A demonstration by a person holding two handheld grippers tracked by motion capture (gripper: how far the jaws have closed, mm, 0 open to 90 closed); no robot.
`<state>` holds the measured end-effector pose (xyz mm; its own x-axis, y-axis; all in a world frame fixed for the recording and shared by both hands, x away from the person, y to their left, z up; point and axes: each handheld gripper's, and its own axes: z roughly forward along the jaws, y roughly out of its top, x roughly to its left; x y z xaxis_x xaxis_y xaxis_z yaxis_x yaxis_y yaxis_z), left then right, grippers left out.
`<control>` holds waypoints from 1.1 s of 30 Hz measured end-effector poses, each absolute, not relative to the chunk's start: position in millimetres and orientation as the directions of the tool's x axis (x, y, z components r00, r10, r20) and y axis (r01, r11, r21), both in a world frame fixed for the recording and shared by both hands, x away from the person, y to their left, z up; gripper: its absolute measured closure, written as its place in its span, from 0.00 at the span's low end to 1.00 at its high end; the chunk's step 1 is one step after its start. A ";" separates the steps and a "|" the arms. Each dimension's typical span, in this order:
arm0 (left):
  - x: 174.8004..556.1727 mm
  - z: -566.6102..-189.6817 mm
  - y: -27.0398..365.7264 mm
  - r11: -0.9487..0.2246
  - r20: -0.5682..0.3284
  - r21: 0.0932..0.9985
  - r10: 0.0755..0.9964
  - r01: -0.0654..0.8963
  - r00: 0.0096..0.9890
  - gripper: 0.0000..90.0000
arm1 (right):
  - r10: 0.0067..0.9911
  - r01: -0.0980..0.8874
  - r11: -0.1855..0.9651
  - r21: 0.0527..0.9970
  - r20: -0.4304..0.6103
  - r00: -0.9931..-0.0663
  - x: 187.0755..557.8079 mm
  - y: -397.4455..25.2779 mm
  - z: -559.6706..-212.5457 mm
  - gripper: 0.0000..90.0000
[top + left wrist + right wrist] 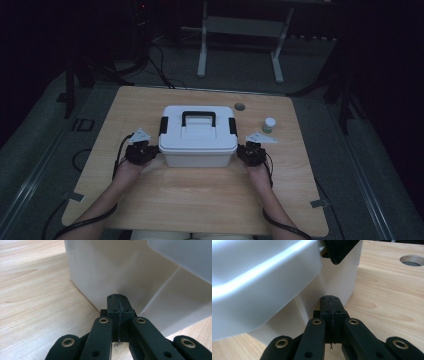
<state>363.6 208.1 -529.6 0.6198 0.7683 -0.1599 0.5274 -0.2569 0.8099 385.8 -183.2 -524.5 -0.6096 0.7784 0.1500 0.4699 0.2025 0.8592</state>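
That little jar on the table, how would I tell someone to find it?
Start at the wooden table and find the big white box with a black handle in its middle. Look toward the table's right edge, beyond the right gripper: the small jar stands alone there. It is far smaller than the box, round, with a white lid.

- Can't read any text from my end: the white box (pixel 198 134) has no label I can make out.
- The small jar (pixel 269 124) is too tiny and dim to read.
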 end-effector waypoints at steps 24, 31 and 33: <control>320.9 -529.6 194.2 -0.296 -0.187 0.804 0.696 0.515 0.693 1.00 | 0.763 0.482 0.188 0.856 0.182 -0.620 325.4 -211.0 -525.3 1.00; 314.1 -530.2 192.8 -0.299 -0.199 0.804 0.680 0.514 0.706 0.99 | 0.761 0.483 0.179 0.857 0.191 -0.620 317.3 -215.6 -526.1 1.00; 311.3 -530.2 191.8 -0.303 -0.200 0.804 0.673 0.512 0.713 0.99 | 0.757 0.485 0.177 0.856 0.196 -0.624 312.9 -217.9 -526.2 1.00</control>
<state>311.3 191.8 -530.2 0.7126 0.6725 -0.1999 0.5117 -0.3032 0.8039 312.9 -217.9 -526.2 -0.6237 0.7566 0.1965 0.4848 0.1772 0.8565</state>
